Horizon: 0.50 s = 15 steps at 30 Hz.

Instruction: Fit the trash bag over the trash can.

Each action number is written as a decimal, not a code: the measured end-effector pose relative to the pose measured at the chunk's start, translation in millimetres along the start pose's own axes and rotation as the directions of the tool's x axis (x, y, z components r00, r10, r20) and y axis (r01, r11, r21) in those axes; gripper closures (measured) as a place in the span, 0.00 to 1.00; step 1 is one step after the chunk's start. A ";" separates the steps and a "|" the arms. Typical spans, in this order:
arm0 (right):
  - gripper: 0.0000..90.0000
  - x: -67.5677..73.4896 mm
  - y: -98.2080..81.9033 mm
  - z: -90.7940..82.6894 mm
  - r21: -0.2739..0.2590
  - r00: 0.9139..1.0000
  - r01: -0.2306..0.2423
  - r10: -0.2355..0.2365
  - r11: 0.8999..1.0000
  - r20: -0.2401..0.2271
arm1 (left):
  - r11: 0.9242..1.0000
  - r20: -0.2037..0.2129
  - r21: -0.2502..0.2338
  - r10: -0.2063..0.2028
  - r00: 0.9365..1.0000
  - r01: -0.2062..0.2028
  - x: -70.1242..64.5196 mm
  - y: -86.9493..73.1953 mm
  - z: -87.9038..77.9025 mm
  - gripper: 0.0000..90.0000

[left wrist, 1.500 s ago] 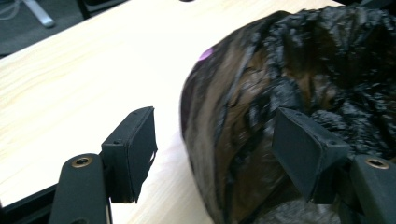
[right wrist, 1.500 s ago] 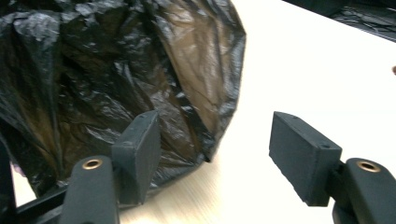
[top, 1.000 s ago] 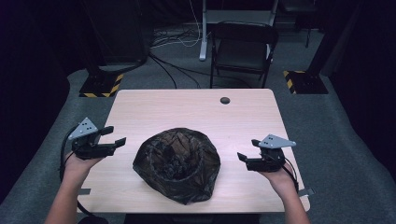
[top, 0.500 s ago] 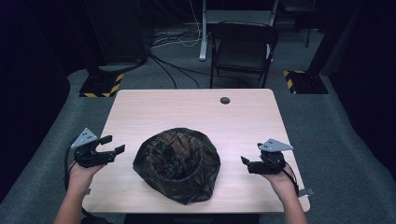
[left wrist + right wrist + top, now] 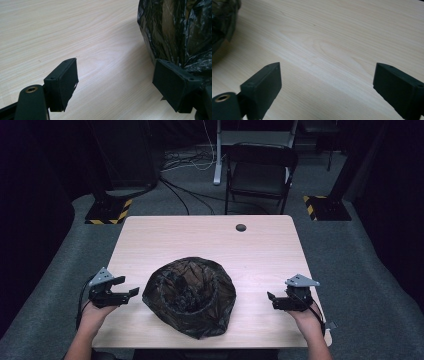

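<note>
A crumpled black plastic bag lies open-mouthed on the near middle of the wooden table. My left gripper hangs low at the table's left edge, just left of the bag, and its jaws have just been opening with nothing between them. In the left gripper view the bag rises right beside one pad. My right gripper sits low to the right of the bag, apart from it; its jaws too have just been opening, with bare wood between them. The bag's edge lies at far left.
A small dark round spot marks the table's far side. Behind the table stand a black chair and a white post base. Cables cross the grey carpet. Yellow-black striped plates lie on the floor at left and right.
Both hands have sunk toward the table and drawn nearer the person. The jaws of both grippers stand wider. The bag has not moved.
</note>
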State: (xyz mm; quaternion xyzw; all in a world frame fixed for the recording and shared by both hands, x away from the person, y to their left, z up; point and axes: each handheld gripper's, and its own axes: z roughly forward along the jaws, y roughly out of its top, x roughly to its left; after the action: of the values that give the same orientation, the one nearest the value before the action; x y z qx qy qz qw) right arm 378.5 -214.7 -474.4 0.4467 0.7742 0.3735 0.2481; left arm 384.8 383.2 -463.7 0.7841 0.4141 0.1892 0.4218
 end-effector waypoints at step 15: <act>0.00 -10.0 -28.4 14.4 0.140 0.998 0.007 -0.015 0.990 0.057 | 0.985 0.006 0.150 0.087 0.996 -0.087 -3.5 -7.9 31.1 0.23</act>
State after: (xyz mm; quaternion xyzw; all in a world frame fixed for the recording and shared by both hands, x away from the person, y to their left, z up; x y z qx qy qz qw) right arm 379.2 -227.4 -505.2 0.4692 0.7935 0.3038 0.2408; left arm 399.0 367.0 -487.9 0.8309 0.3926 0.1758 0.3529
